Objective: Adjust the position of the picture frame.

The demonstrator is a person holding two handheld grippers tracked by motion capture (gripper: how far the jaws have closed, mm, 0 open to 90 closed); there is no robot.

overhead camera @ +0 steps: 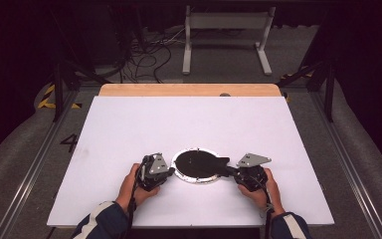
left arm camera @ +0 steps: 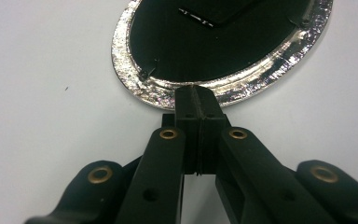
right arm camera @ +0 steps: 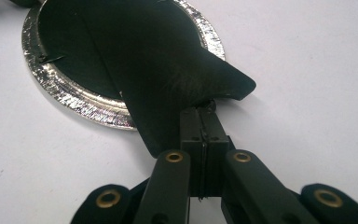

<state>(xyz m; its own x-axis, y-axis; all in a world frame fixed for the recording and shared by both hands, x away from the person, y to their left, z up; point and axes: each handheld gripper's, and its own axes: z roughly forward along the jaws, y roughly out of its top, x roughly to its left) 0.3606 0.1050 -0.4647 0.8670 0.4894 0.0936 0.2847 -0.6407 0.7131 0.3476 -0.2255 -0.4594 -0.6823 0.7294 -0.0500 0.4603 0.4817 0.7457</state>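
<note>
Both your grippers work at the foil dish (overhead camera: 197, 175) near the table's (overhead camera: 129, 129) front edge. Your left gripper (left arm camera: 196, 93) pinches the dish's rim; your right gripper (right arm camera: 204, 109) grips the black sheet (right arm camera: 168, 74) lying across the dish.

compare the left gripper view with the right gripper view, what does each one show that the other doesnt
Left gripper view: the left gripper, jaws shut on the near edge of the foil rim, and two small clips on the black inside.

Right gripper view: the right gripper, jaws shut on a black sheet that lifts off the dish and reaches past its rim.

Both: the round foil dish with its black inside, on the white table.
</note>
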